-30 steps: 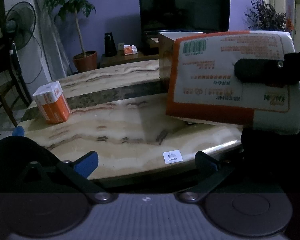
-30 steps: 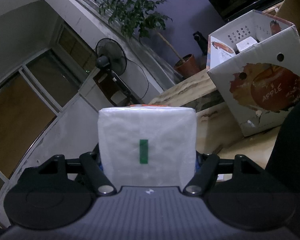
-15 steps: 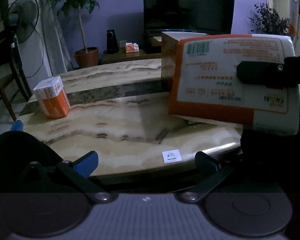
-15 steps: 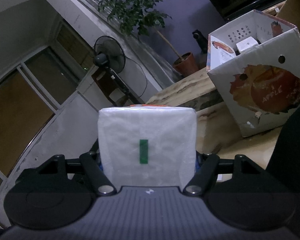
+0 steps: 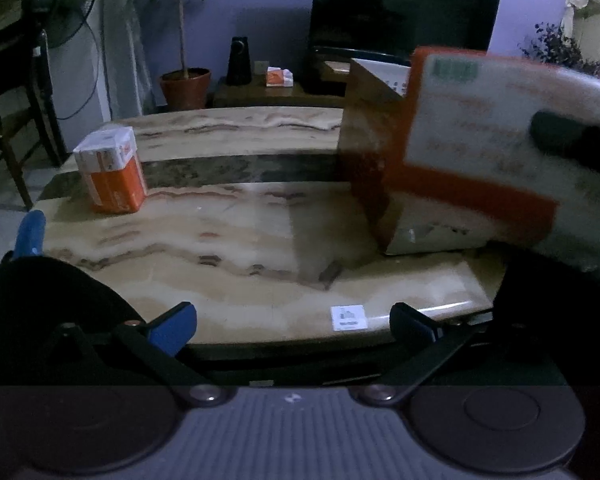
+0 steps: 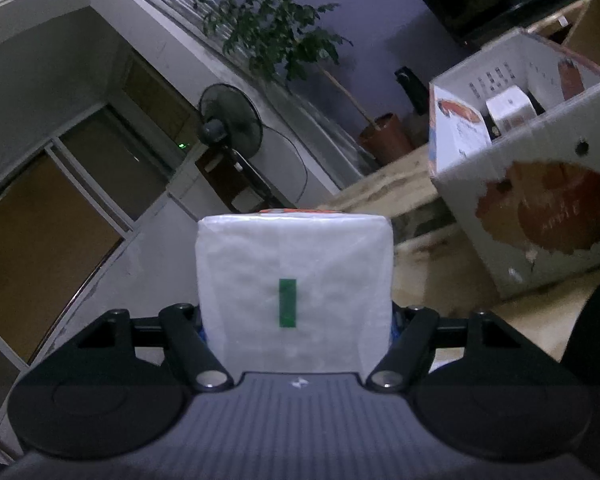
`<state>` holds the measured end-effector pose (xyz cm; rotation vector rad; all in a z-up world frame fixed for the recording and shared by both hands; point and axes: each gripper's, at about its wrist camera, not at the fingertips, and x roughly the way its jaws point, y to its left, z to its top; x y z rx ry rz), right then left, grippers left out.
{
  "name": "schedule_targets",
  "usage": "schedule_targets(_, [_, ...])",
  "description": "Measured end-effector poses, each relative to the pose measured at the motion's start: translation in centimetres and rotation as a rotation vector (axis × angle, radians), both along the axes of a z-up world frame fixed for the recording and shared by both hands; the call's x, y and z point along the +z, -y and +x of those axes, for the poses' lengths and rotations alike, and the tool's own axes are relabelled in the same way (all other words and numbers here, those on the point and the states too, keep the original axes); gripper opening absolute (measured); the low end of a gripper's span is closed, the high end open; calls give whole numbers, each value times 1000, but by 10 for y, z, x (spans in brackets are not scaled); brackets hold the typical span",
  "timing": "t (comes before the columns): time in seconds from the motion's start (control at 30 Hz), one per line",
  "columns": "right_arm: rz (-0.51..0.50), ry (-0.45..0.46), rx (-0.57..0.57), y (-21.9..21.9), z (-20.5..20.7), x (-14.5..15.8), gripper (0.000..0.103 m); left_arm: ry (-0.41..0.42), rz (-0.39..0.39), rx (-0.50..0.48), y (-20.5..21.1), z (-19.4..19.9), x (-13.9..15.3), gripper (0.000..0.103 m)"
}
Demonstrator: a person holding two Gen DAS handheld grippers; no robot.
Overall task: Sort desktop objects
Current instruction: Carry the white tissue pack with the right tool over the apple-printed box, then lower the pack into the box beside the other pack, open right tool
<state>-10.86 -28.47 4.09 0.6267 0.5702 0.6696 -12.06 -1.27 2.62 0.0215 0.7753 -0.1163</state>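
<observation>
Right hand-held gripper (image 6: 296, 320) clamps tissue pack (image 6: 294, 280); fingertips hidden.

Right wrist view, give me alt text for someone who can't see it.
The right gripper clamps a white tissue pack with a green tab, held above a marble table. To the right stands an open apple carton with a small box inside.

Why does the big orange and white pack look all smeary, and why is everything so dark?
Left wrist view: the pack is motion-blurred, while the small pack on the table stays sharper. Right wrist view: dim room light, and the box looks slightly soft.
</observation>
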Motion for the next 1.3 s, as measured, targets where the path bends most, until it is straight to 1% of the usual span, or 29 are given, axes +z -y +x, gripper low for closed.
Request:
schedule_targets(0.13, [-20,19,-10,2,11,16,73,62,42,-18,-2,5,16,102])
schedule_targets(0.23, [-20,44,-23,5,26,33,73,90,44,-26,-9,11,27,102])
schedule_targets(0.33, [-79,50,-58,9,53,55,73,109,57,-19,-20,23,30,102])
schedule_targets(0.4, [-126,63,-90,15,76,70,73,124,64,-3,-27,32,31,102])
schedule_targets(0.47, [-193,58,-119,20,103,83,73,114,56,5,-34,44,29,102])
schedule_targets(0.53, [-289,19,-147,22,133,93,73,99,51,12,-39,58,25,102])
schedule_targets(0.6, [-409,-19,-172,21,161,98,73,82,42,18,-44,69,20,102])
schedule_targets(0.7, [-555,-90,-190,21,199,96,73,47,5,28,-50,84,10,102])
schedule_targets(0.83, [-658,-225,-199,22,244,77,73,-2,-56,43,-57,103,-3,102])
schedule_targets(0.97, [-759,-315,-164,10,267,53,73,-43,-101,49,-60,113,-10,102])
schedule_targets(1.1, [-853,-410,-124,-2,283,23,73,-40,-101,21,-56,113,-10,102])
schedule_targets(1.2, [-878,-467,-123,-6,290,11,73,-51,-103,8,-54,114,-13,102])
schedule_targets(1.3, [-874,-550,-87,-7,306,-5,73,-62,-117,11,-54,116,-14,102])
